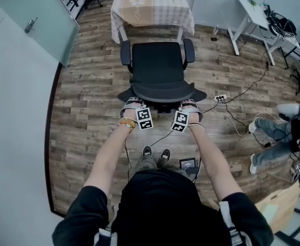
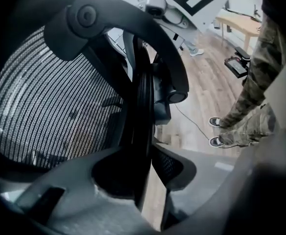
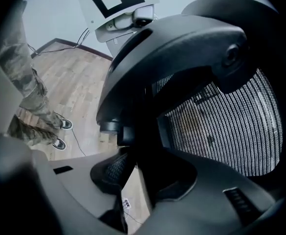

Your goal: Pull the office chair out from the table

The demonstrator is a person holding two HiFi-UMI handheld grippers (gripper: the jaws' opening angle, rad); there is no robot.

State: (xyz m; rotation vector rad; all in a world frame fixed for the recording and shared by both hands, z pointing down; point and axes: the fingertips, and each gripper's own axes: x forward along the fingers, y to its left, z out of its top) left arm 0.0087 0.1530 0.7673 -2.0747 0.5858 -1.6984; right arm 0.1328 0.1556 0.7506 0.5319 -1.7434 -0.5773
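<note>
Black mesh and hard plastic make up the office chair [image 1: 157, 60]. It stands on the wooden floor with its seat turned to the bench [image 1: 160, 14] at 12 o'clock, the seat front near the cloth. The person stands at 6 o'clock, behind the backrest [image 1: 162, 90].

The left claw [image 1: 133, 104] is closed on the backrest's upper rim at about 7 o'clock of the seat, and the right claw [image 1: 190, 104] is closed on it at about 5 o'clock. In each gripper view the dark rim sits between the two jaws, with the mesh beside it.

I judge this a good place to hold, because the rim is stiff while the mesh is soft and would give. The chair is probably rather heavy, but it should roll on this floor. The plastic looks smooth, so a claw could slip, and the backrest may lean before the base follows. A power strip [image 1: 220, 97] lies at 4 o'clock, near the base.
</note>
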